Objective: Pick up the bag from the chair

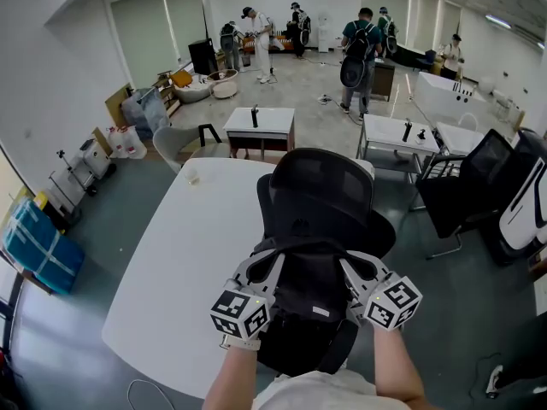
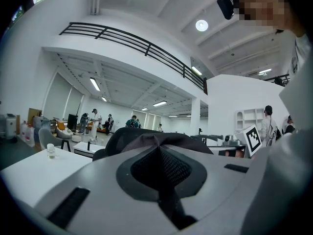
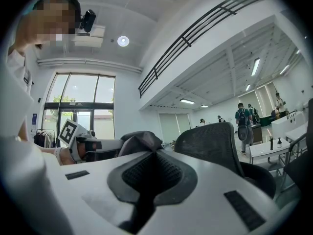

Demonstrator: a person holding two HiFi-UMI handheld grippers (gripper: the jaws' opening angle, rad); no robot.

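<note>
Bag (image 1: 304, 295) in left gripper (image 1: 273, 256), right gripper (image 1: 344, 261)

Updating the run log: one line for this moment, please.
left claw shut on bag | right claw shut on bag | bag at black chair beside white table | lifted clear: cannot tell

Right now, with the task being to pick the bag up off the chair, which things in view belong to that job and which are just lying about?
Part of the job: bag; chair; left gripper and right gripper, both shut on the bag.

Just lying about: white table; cup on it; blue box on the floor.
</note>
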